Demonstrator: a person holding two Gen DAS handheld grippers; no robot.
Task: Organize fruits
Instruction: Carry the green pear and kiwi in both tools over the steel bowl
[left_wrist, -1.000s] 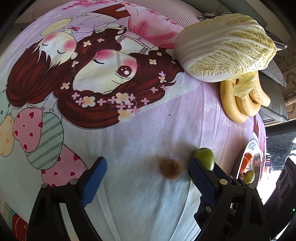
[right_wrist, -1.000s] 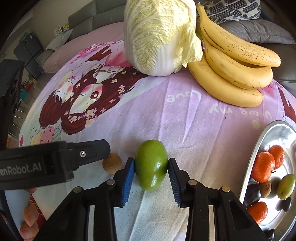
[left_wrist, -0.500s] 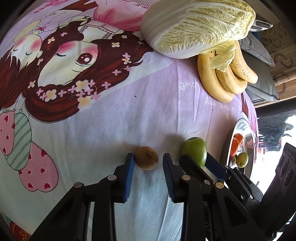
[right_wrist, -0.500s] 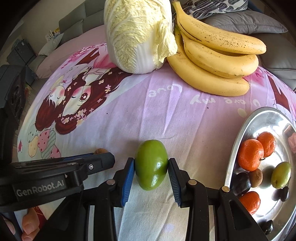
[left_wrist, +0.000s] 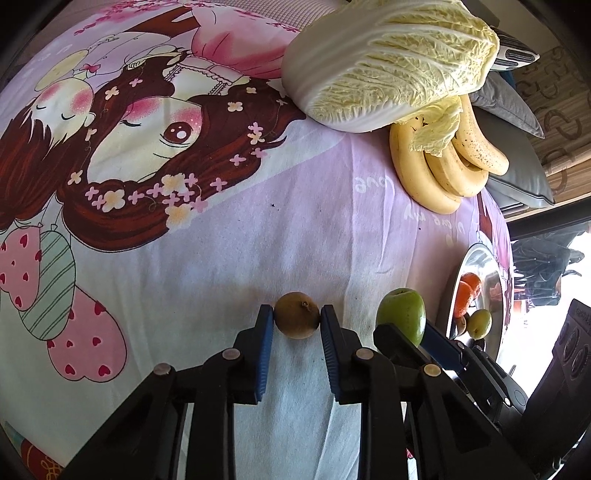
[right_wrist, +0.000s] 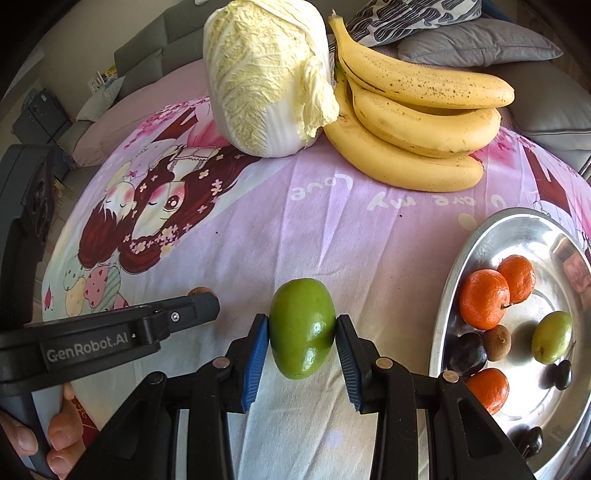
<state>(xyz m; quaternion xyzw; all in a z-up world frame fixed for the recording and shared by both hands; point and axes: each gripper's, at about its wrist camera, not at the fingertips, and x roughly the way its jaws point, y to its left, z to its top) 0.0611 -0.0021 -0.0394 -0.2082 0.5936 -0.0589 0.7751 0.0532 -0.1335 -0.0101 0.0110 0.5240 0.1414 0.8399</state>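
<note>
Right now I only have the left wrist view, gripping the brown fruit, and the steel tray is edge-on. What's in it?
Observer: Three oranges, a small green fruit, a brown one and several dark fruits lie in the steel tray.
Operator: Room for more?
Observer: Yes, bare metal at its far end.
Operator: Right gripper's hold?
Observer: The right gripper has both blue pads against the large green fruit.

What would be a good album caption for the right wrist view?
Right gripper clamps an oval green fruit beside a silver metal tray of small fruits.
</note>
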